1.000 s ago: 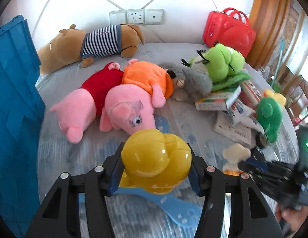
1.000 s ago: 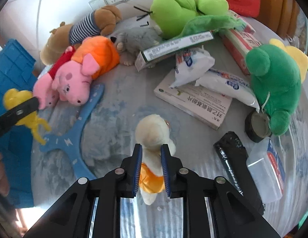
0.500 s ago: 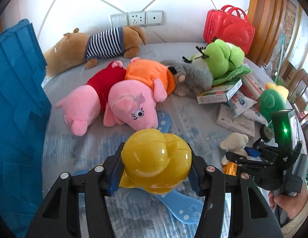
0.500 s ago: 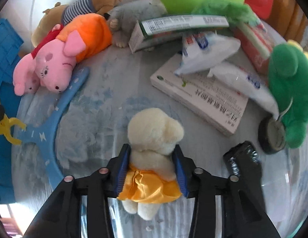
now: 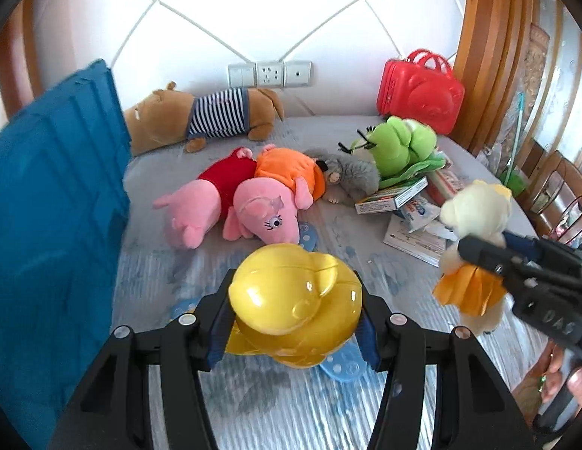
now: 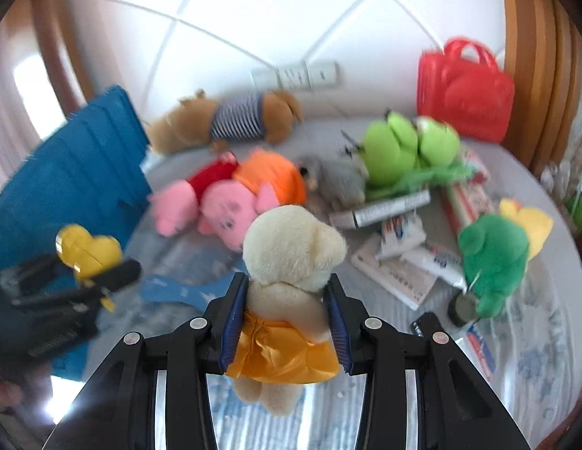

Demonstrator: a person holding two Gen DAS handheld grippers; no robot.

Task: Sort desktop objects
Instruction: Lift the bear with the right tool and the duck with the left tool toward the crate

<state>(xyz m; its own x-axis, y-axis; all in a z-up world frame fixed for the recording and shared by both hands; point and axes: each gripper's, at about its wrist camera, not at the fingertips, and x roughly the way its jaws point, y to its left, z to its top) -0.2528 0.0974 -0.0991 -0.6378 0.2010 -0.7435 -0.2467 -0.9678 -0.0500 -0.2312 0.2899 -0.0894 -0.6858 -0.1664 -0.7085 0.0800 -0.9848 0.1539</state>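
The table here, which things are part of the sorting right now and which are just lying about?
In hand now:
- yellow plastic toy, clamped in the left tool
- cream bear in an orange skirt, clamped in the right tool
- blue crate, probably the bin

Lying about:
- striped brown plush
- two pink pigs
- green frog plush
- red case
- boxes and tubes

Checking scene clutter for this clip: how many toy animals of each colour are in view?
Brown: 1, dog
Pink: 2, pig in red, pig in orange
Grey: 1, grey plush
Green: 2, lime plush, dark green plush
Cream: 1, bear
Yellow: 1, duck
Total: 8
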